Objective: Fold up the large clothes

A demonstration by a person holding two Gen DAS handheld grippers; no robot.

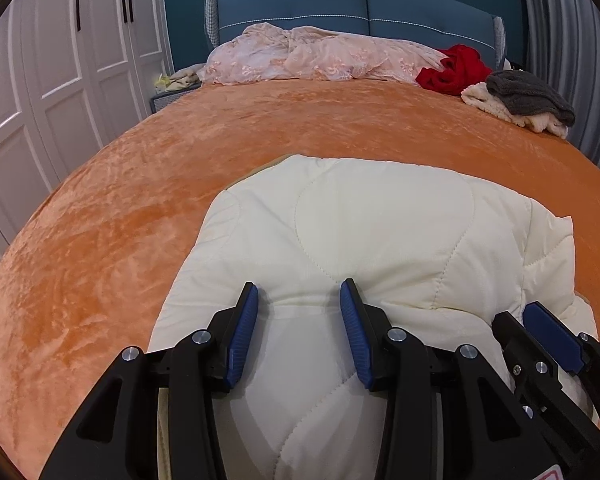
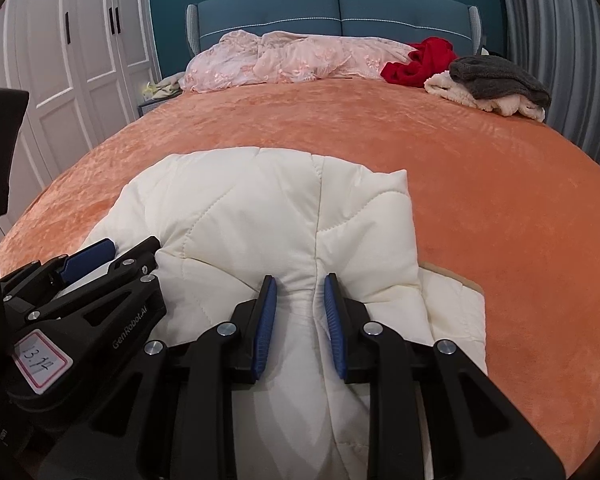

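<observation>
Coat (image 1: 380, 232), cream and puffy, lies on the orange blanket (image 1: 120, 220) at the near end of the bed. It is folded into a thick bundle with stitched lines across it.

The left gripper (image 1: 299, 300) sits low on the near edge of the coat. Its jaws are wide apart, and the coat fabric lies between the blue pads (image 1: 244, 328) and under them. The pads do not pinch it. A little fold bunches up just ahead of the jaws.

The right gripper (image 2: 300, 292) is just beside the left one, on the right half of the coat. Its jaws are closer together and squeeze a raised ridge of the coat where a seam runs down. The fabric puckers in between the pads (image 2: 266, 320). From the right wrist view, the left gripper (image 2: 112, 260) shows at the left side, resting on the coat. It has a pink-edged sticker (image 2: 40, 360) with numbers written on it.

To the right of the right jaws, a flat tan edge (image 2: 456, 276) peeks out from under the coat.

Far ahead of both jaws, well apart from the coat, a pink quilt (image 1: 320, 56) is heaped by the blue headboard (image 1: 356, 4). To its right are a red cloth (image 1: 456, 68), then a grey cloth (image 1: 528, 96) lying on a fluffy cream one (image 1: 488, 106). White closet doors (image 1: 60, 60) stand far to the left. Nothing lies between the jaws and those piles but bare blanket.
</observation>
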